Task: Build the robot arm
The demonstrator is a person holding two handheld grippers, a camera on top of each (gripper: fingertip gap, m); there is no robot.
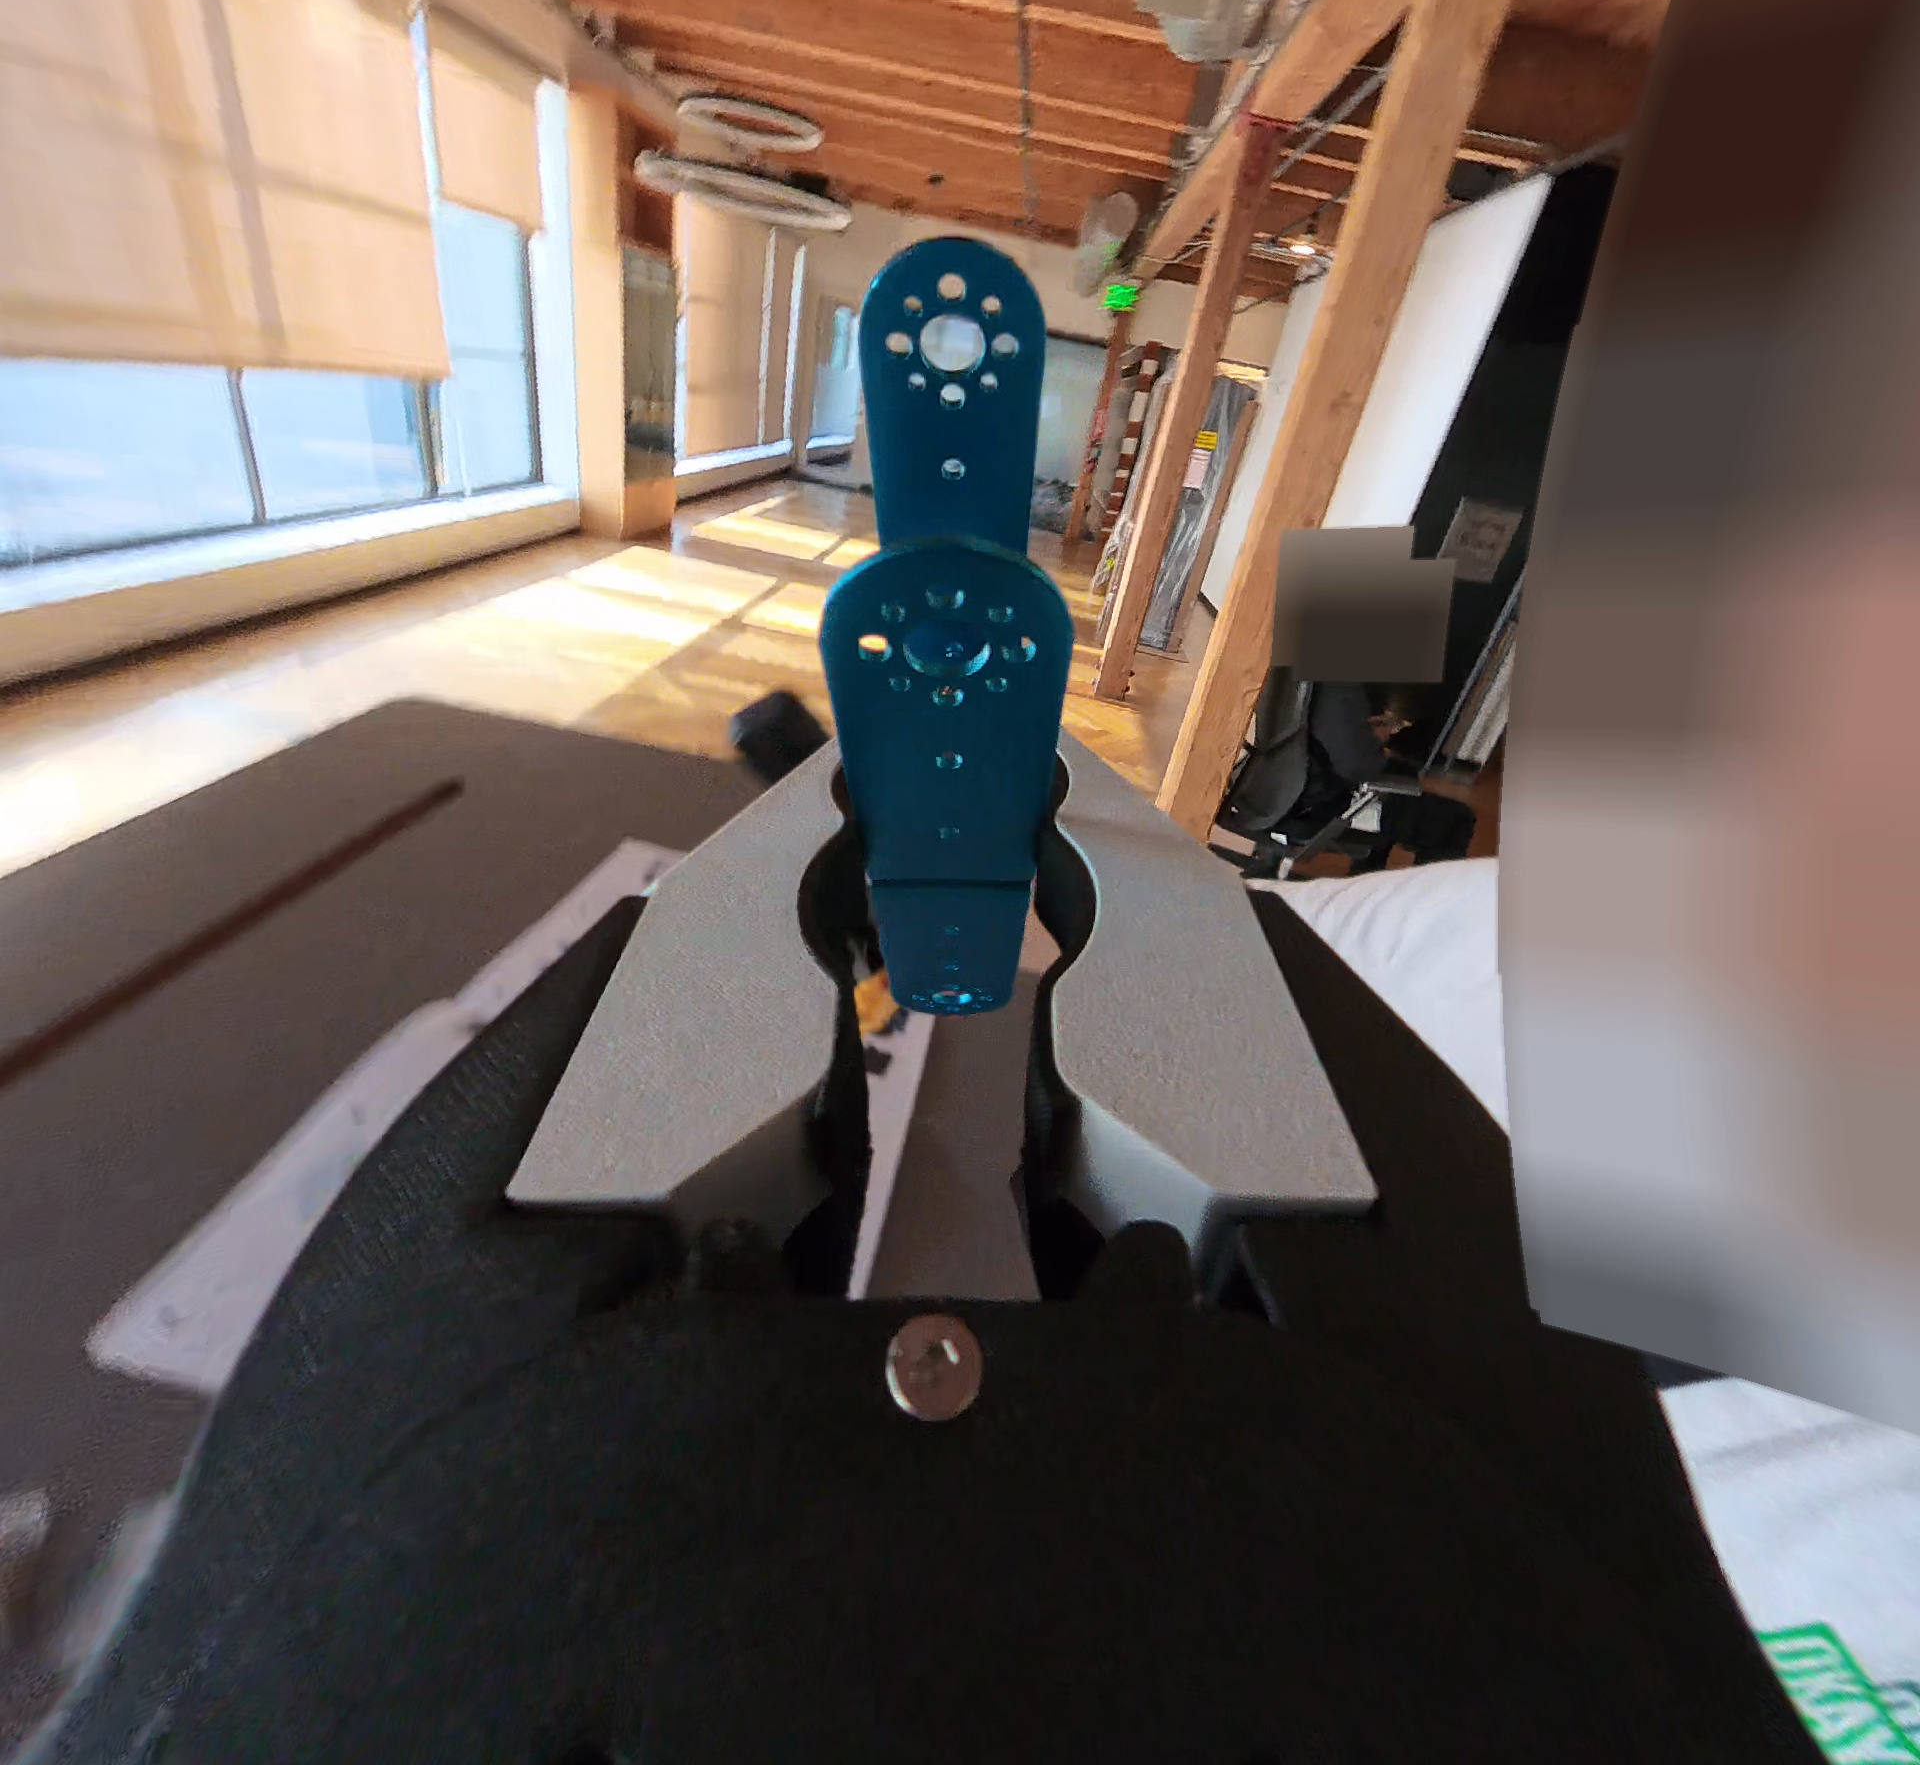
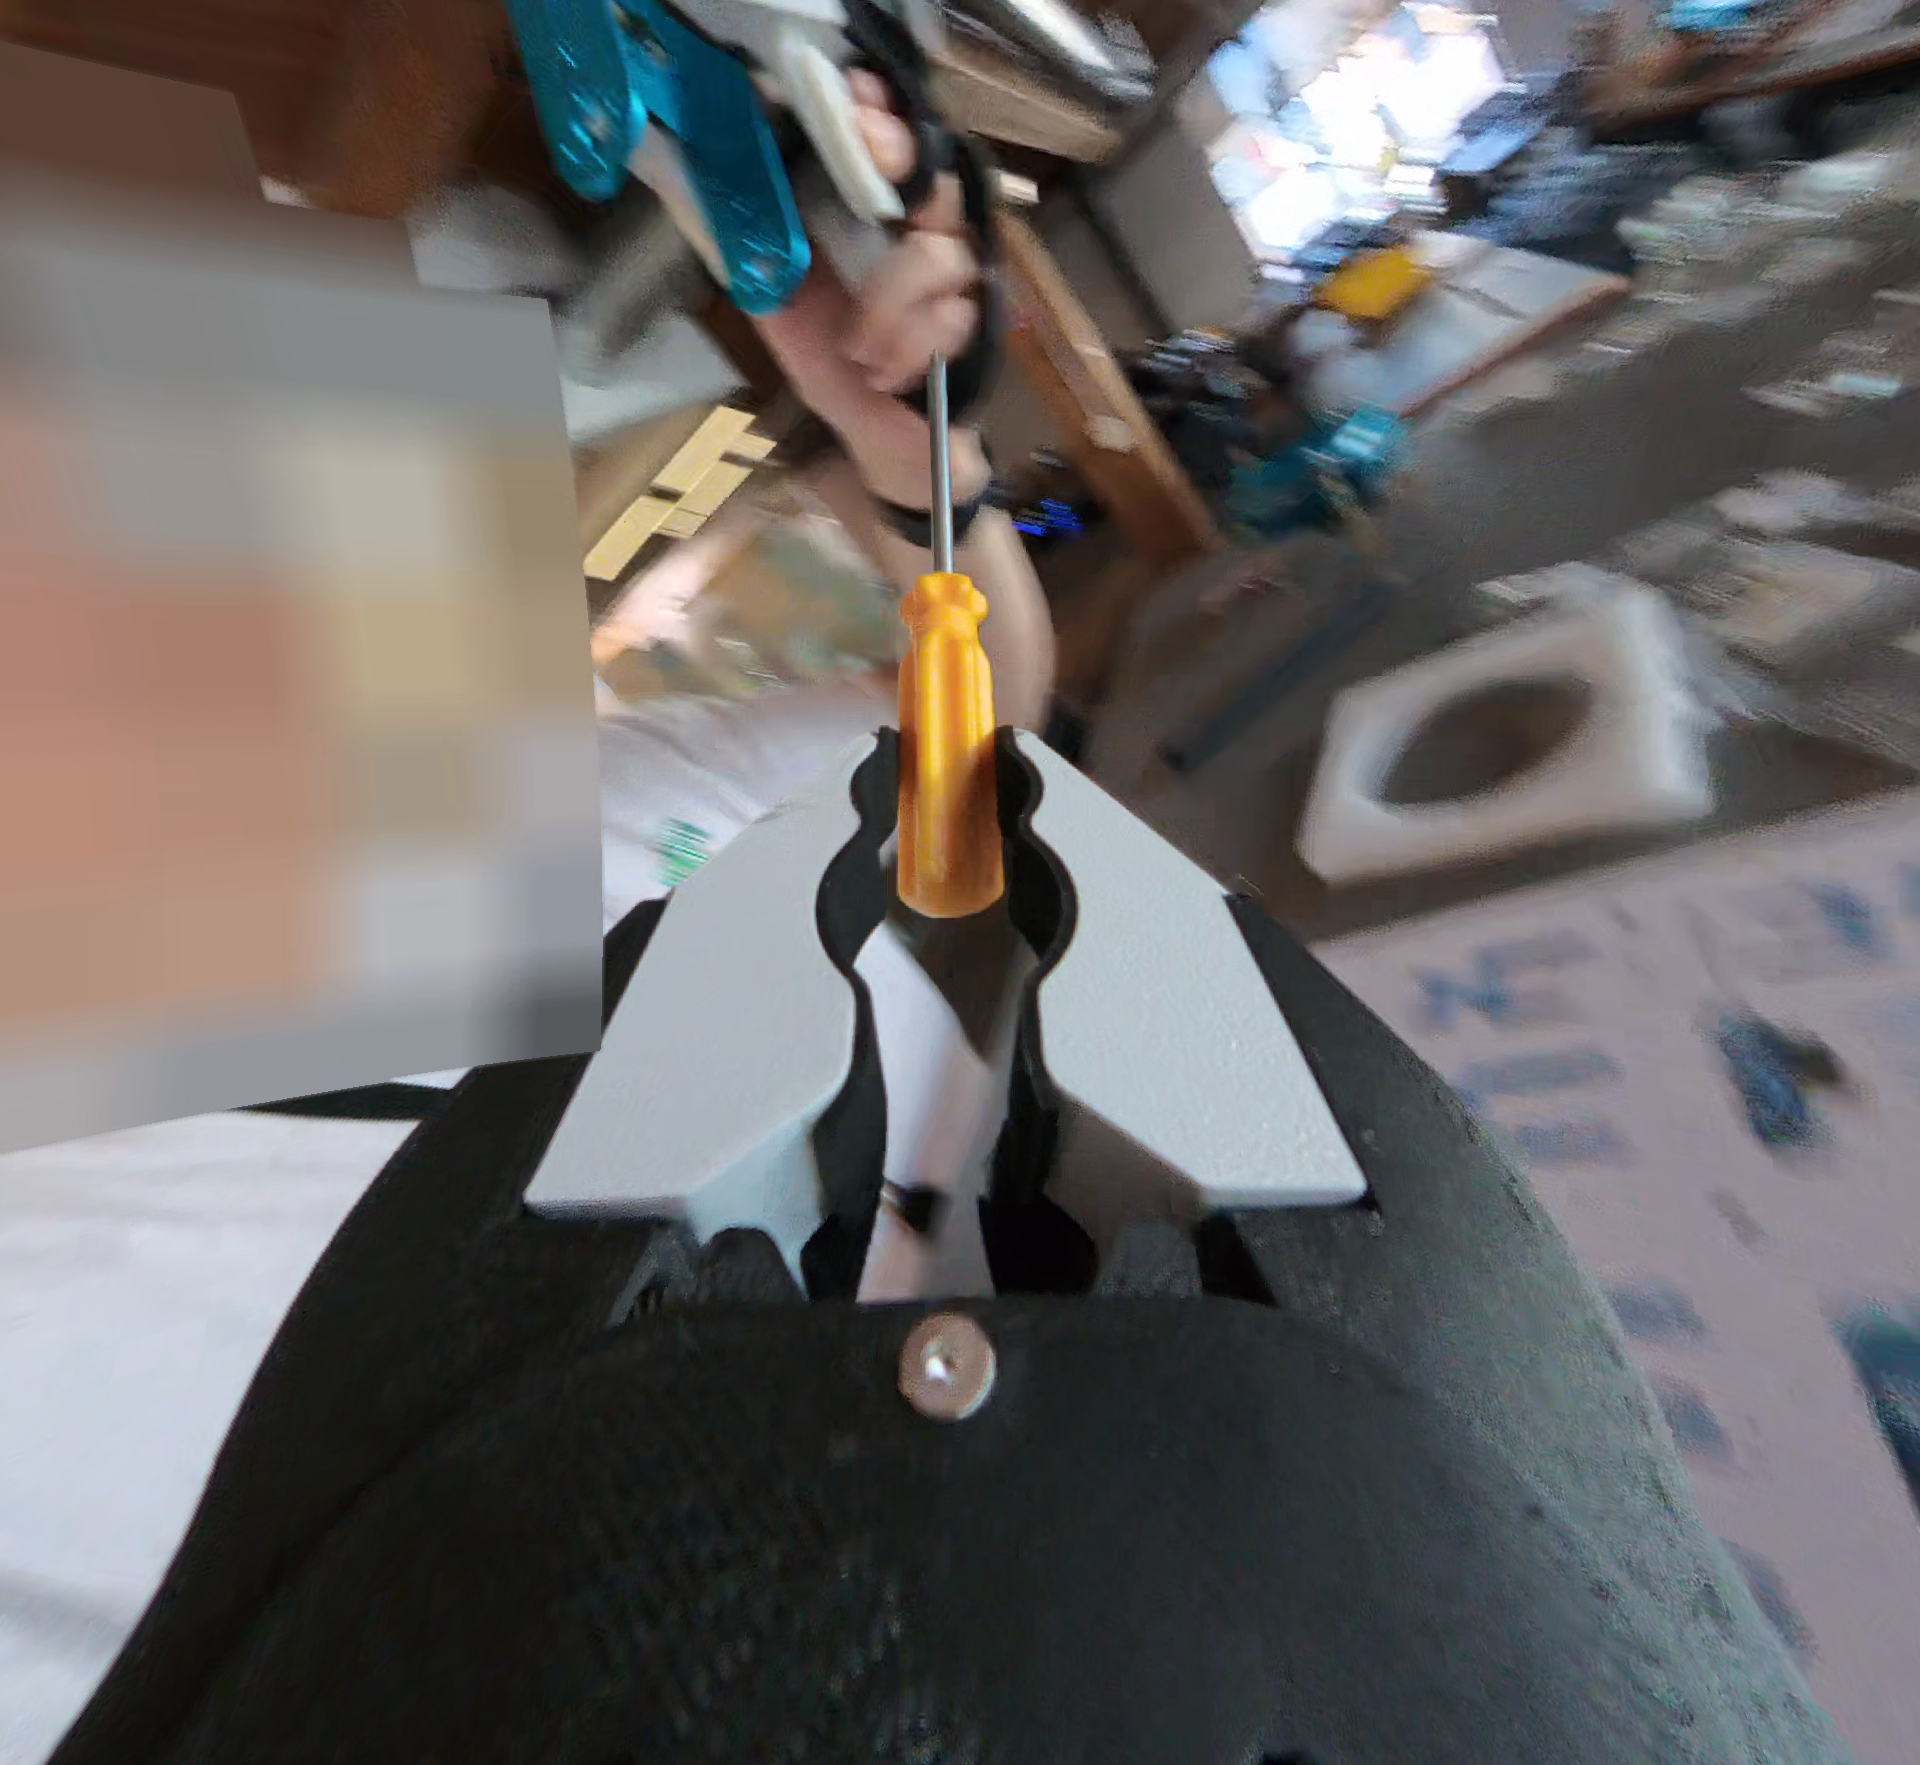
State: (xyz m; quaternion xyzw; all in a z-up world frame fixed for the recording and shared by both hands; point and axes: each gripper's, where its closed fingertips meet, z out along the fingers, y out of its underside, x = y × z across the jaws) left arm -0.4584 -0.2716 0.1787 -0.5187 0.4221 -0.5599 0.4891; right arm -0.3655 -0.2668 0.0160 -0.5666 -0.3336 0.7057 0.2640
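Note:
My left gripper (image 1: 948,785) is shut on a blue metal bracket (image 1: 948,676) with two rounded, drilled arms; it is held up in the air, one arm standing beyond the other. My right gripper (image 2: 948,749) is shut on the orange handle of a small screwdriver (image 2: 948,739), whose thin steel shaft points away from me. In the right wrist view the left gripper (image 2: 790,53) shows at upper left, held by a hand (image 2: 925,302), with the blue bracket (image 2: 644,84) in it. The screwdriver tip is below and to the right of that bracket, apart from it.
A dark table (image 1: 260,884) with a slot lies under the left gripper, with a white sheet (image 1: 312,1196) on it. A white block with a hole (image 2: 1496,739) and a printed mat (image 2: 1662,1144) lie to the right. Wooden posts (image 1: 1340,385) and a seated person (image 1: 1340,759) are farther off. My right fingertips sit around 20 cm from my left ones.

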